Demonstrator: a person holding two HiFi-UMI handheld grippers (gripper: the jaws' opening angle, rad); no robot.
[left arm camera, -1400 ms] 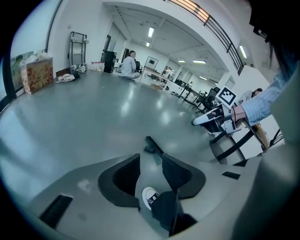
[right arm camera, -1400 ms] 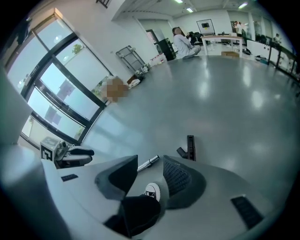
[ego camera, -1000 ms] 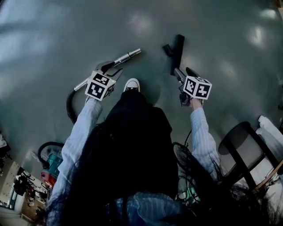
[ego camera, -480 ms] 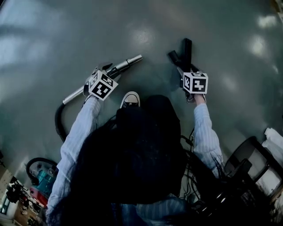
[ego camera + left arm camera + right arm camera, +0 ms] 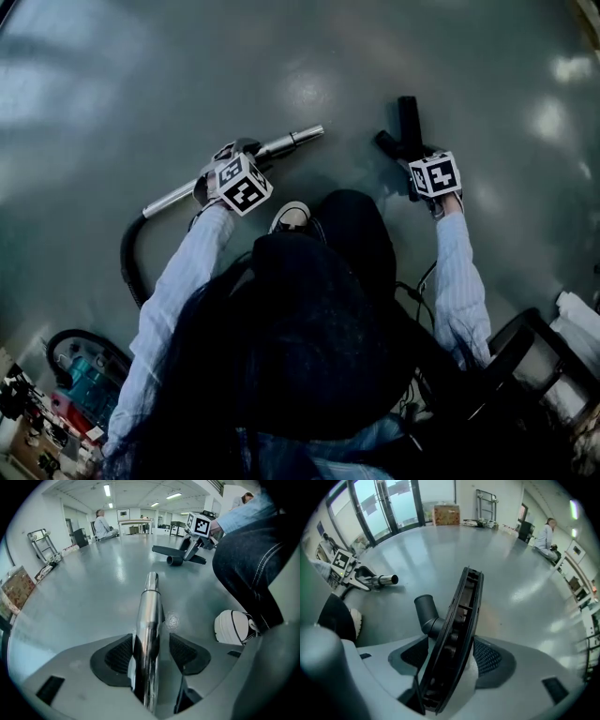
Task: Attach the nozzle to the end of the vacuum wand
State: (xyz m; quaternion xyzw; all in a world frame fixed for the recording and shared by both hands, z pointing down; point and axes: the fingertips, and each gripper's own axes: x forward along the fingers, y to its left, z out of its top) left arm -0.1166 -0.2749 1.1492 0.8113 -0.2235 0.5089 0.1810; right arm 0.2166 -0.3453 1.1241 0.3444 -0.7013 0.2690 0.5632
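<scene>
Down on the grey floor [image 5: 187,75], the left tool [image 5: 151,649] straddles the shiny vacuum wand [image 5: 291,142], its 2 jaws spread, with a gap showing beside the tube. A white shoe [image 5: 292,216] sits between. At the right, the right tool [image 5: 452,656] has its jaws wide around the black nozzle [image 5: 409,117], well apart from the wand's end.

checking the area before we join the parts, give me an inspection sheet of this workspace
surface: glossy grey floor
job's things: metal wand and nozzle lie apart on the floor, not yet joined
clutter: dark stool, teal vacuum body by the person
grippers: left gripper open astride the wand; right gripper open astride the nozzle
cables: black hose curls off the wand; thin cord by the right sleeve
surroundings: seated person, trolley, cardboard box far off
</scene>
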